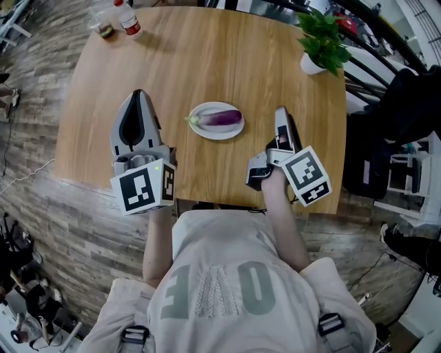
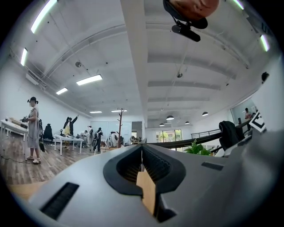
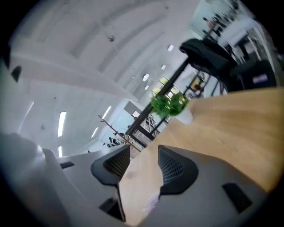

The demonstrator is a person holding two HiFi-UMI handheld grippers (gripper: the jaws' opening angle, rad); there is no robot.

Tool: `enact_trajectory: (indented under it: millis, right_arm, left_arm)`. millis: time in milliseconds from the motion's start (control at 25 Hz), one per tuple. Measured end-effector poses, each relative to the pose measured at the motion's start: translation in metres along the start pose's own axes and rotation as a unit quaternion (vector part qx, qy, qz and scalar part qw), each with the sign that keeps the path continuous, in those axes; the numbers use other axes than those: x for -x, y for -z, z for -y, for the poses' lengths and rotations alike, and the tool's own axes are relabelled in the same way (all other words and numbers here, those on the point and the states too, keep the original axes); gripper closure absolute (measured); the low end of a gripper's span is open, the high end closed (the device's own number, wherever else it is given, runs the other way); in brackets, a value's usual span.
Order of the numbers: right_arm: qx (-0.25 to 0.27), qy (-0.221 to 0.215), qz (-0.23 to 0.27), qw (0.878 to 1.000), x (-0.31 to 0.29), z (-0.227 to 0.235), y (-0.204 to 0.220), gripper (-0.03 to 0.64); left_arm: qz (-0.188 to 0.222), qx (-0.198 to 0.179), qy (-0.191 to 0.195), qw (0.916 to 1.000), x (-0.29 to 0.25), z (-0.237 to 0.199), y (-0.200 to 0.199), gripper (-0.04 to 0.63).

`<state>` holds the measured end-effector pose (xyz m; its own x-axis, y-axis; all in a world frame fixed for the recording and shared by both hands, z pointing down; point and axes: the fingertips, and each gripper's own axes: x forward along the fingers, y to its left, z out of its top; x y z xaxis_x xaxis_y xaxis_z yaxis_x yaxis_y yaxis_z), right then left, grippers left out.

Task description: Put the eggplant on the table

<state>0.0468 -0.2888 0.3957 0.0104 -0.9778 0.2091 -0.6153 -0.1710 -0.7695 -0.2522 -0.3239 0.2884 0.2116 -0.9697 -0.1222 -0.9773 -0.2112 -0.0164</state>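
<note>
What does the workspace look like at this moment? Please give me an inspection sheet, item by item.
Surface: wooden table, light brown top.
Job's things: purple eggplant lies on a white plate near the table's middle; it is not yet on the table itself.
Clutter: potted plant at the far right corner; bottles at the far left edge.
Grippers: left gripper jaws together, nothing held; right gripper jaws apart, nothing between them; both apart from the plate.
Cables: thin cable on the floor at the left.
Surroundings: plank floor; black chair at the right.
</note>
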Motion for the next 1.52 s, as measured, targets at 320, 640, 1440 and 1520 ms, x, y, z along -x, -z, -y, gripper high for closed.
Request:
enact_trajectory:
  millis: [320, 640, 1440, 1520]
  right_arm:
    - [0.368, -0.132, 0.124, 0.912, 0.032, -0.106, -0.027, 0.49]
    - [0.492, -0.181, 0.07, 0.849, 0.036, -0.142, 0.03, 0.598]
    - [0.501, -0.161, 0.056, 0.848, 0.039, -0.125, 0.026, 0.598]
    - [0.498, -0.16, 0.056, 0.85, 0.039, -0.124, 0.026, 0.598]
  left_arm:
    - [0.027, -0.01, 0.026, 0.9992, 0.009, 0.023, -0.023, 0.586]
    - [0.034, -0.022, 0.054, 0.9977, 0.007, 0.039, -0.028, 0.587]
    - [0.032, -0.034, 0.064, 0.9969, 0.012, 0.049, -0.028, 0.586]
    - [0.031, -0.033, 0.062, 0.997, 0.012, 0.047, -0.027, 0.587]
